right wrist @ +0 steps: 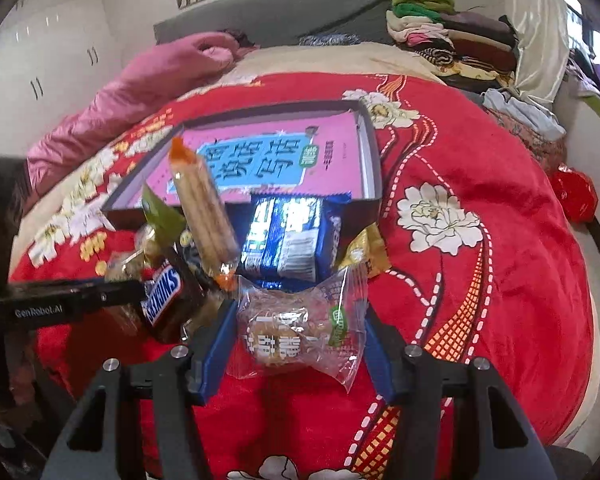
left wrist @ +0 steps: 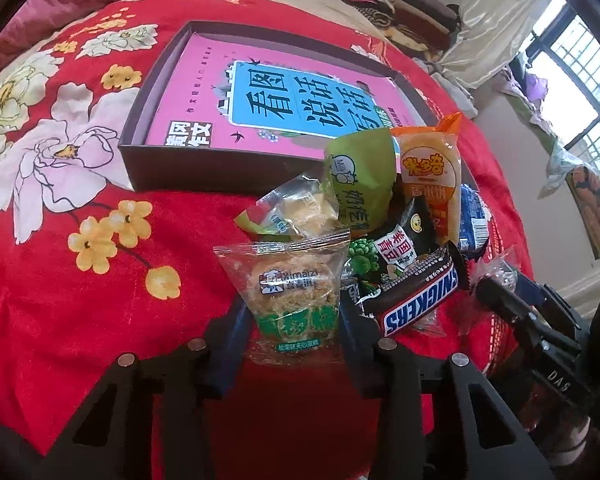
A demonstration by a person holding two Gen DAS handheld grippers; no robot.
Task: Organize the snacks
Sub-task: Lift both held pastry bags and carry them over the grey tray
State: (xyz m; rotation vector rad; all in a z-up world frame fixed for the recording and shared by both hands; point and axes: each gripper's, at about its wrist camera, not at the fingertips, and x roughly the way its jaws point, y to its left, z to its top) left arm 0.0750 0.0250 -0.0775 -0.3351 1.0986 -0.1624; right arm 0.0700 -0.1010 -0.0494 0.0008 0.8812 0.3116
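Left gripper (left wrist: 290, 312) clamps a clear crinkly cake packet (left wrist: 288, 292), right gripper (right wrist: 296, 334) another clear pastry packet (right wrist: 300, 328); glossy Snickers bar (left wrist: 416, 300) crowds between, shallow dark cardboard box (left wrist: 220, 168) behind

Bed covered by a red floral blanket (left wrist: 80, 300), bearing a shallow dark box (left wrist: 204, 168) at centre, a heap of wrapped snacks (left wrist: 384, 240) touching its 5 o'clock corner, and a pink quilt (right wrist: 140, 84) at 10 o'clock.
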